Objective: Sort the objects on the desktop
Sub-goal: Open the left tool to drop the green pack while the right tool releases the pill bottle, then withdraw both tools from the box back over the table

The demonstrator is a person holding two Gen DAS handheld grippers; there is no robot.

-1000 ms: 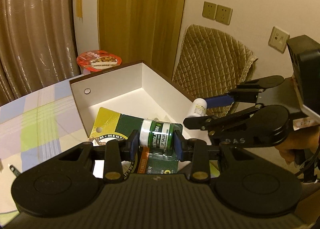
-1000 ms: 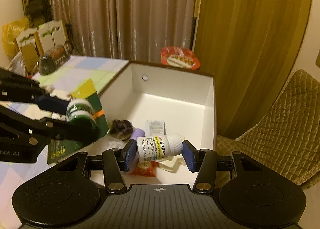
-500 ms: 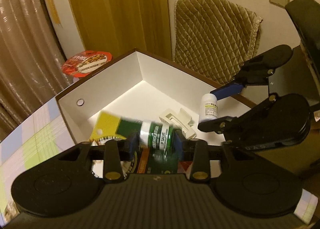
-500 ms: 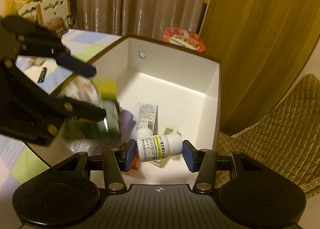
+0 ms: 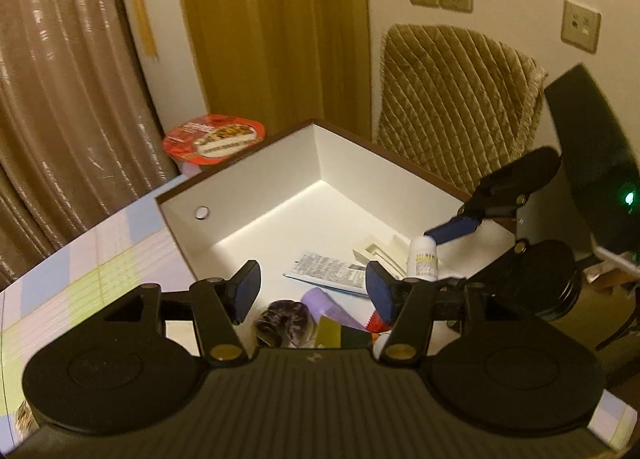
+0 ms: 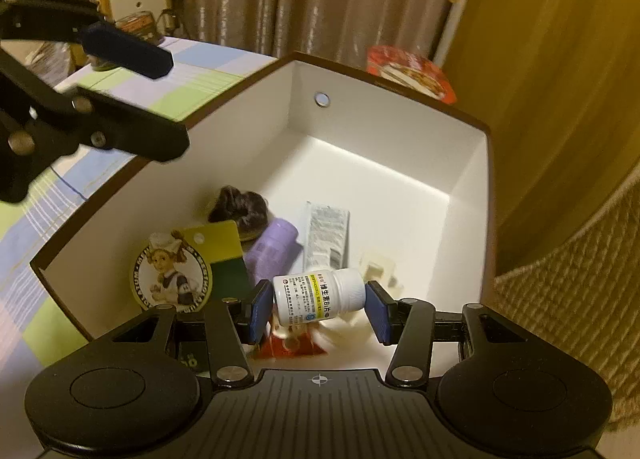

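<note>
the left gripper has just been opening and its jaws stand spread over the white box with nothing between them. the green card pack lies in the box's near left corner. the right gripper pinches the white pill bottle sideways, low over the box's near end.
</note>
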